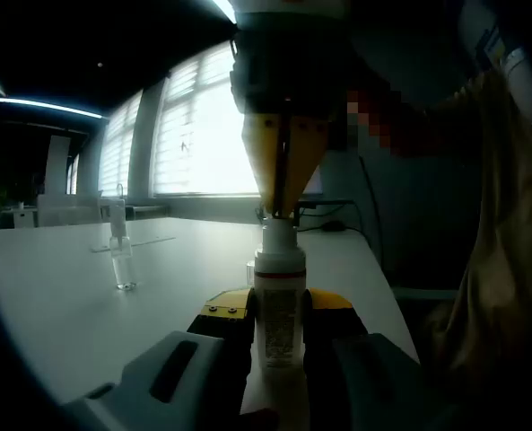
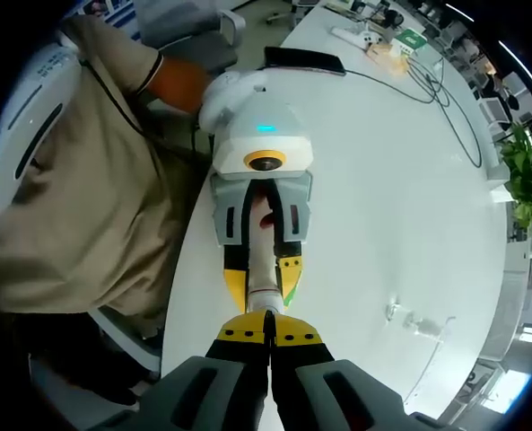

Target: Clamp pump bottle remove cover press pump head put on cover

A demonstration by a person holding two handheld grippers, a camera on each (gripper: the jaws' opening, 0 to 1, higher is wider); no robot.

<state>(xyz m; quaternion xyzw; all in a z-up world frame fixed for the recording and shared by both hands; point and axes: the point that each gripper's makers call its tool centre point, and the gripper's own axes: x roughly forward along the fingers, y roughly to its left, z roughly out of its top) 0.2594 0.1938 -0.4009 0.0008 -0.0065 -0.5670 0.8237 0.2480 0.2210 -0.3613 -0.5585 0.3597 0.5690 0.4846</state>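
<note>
A small pump bottle [image 1: 279, 310] with a white collar stands upright on the white table [image 1: 77, 314], and my left gripper [image 1: 279, 305] is shut on its body. From above, my right gripper [image 1: 279, 214] comes down with its yellow fingertips shut, resting on the pump head. In the right gripper view, my right gripper [image 2: 267, 337] points straight down at the bottle [image 2: 266, 292], which the left gripper [image 2: 264, 283] clamps. A clear cover [image 1: 122, 260] stands apart on the table to the left, and the same cover [image 2: 418, 325] appears at the lower right.
A person in a beige shirt [image 2: 68, 180] stands at the table's edge. A black cable [image 2: 427, 81] and small items [image 2: 400, 40] lie at the far end of the table [image 2: 382, 197]. A plant [image 2: 526, 180] stands beyond it. Bright windows [image 1: 203, 135] lie behind.
</note>
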